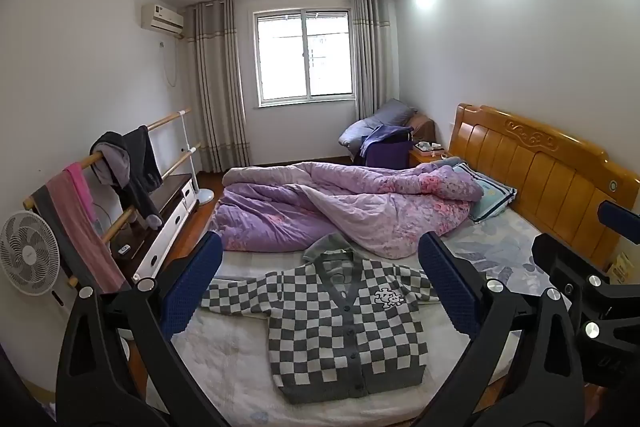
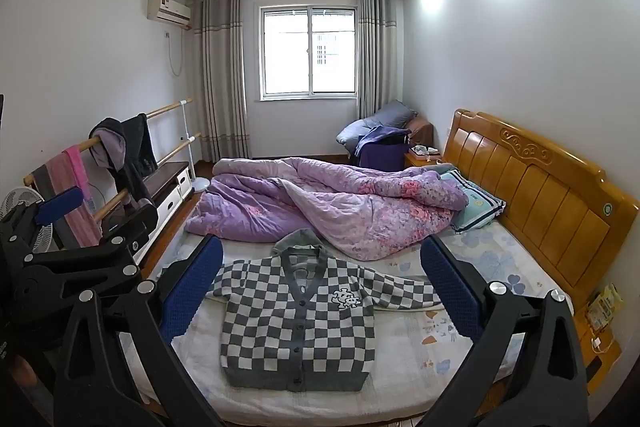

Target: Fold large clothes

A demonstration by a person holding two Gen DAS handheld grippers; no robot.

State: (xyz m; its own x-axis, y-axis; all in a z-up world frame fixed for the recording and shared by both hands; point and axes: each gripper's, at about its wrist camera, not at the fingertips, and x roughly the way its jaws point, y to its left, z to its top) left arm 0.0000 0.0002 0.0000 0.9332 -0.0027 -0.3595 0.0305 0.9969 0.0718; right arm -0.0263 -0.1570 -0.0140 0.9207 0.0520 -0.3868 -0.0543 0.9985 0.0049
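Note:
A grey and white checkered cardigan (image 1: 344, 331) lies flat and buttoned on the near part of the bed, sleeves spread to both sides; it also shows in the right wrist view (image 2: 296, 323). My left gripper (image 1: 320, 291) is open and empty, held above the bed's near edge with the cardigan between its blue fingers (image 1: 192, 287). My right gripper (image 2: 320, 291) is open and empty too, at about the same height, to the right of the left one. The left gripper's body shows at the left of the right wrist view (image 2: 60, 211).
A crumpled purple quilt (image 1: 344, 207) fills the far half of the bed (image 1: 224, 367), touching the cardigan's collar. A pillow (image 1: 488, 195) lies by the wooden headboard (image 1: 540, 167). A clothes rail (image 1: 120, 163), a fan (image 1: 28, 251) and a low cabinet (image 1: 168, 223) stand at the left.

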